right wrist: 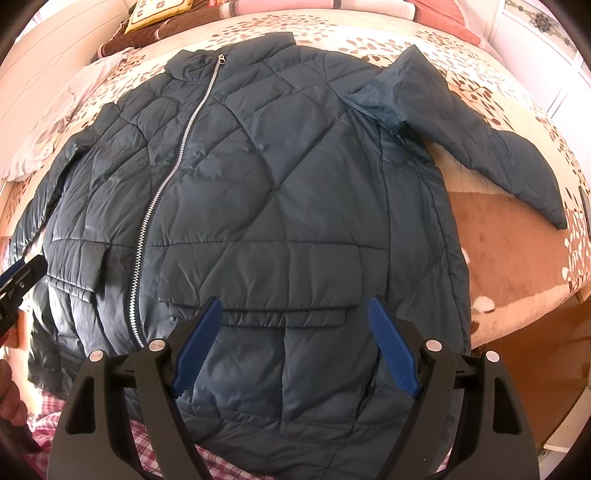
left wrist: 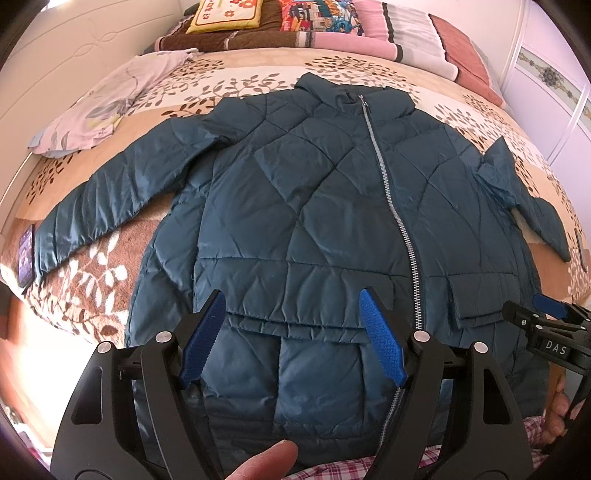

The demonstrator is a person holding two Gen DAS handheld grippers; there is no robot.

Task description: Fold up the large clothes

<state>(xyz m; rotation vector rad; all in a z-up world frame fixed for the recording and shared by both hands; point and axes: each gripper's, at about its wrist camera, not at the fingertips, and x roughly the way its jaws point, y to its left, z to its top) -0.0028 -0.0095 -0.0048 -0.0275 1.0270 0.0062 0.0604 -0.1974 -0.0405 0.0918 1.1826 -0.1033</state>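
Both my grippers hover over the jacket's hem, jaws wide apart, nothing held.

The dark teal quilted jacket (left wrist: 295,192) lies front-up on the leaf-patterned bedspread (left wrist: 258,74), zipped, collar toward the pillows (left wrist: 369,26), both sleeves spread outward. My left gripper (left wrist: 293,339) hangs above the pocket flap left of the zipper (left wrist: 391,195), blue pads clear of the fabric; my right gripper (right wrist: 295,345) hangs over the other pocket flap, equally spread. A dark flat thing by the left cuff may be a phone (left wrist: 26,254), though the edge distortion leaves that unsure.
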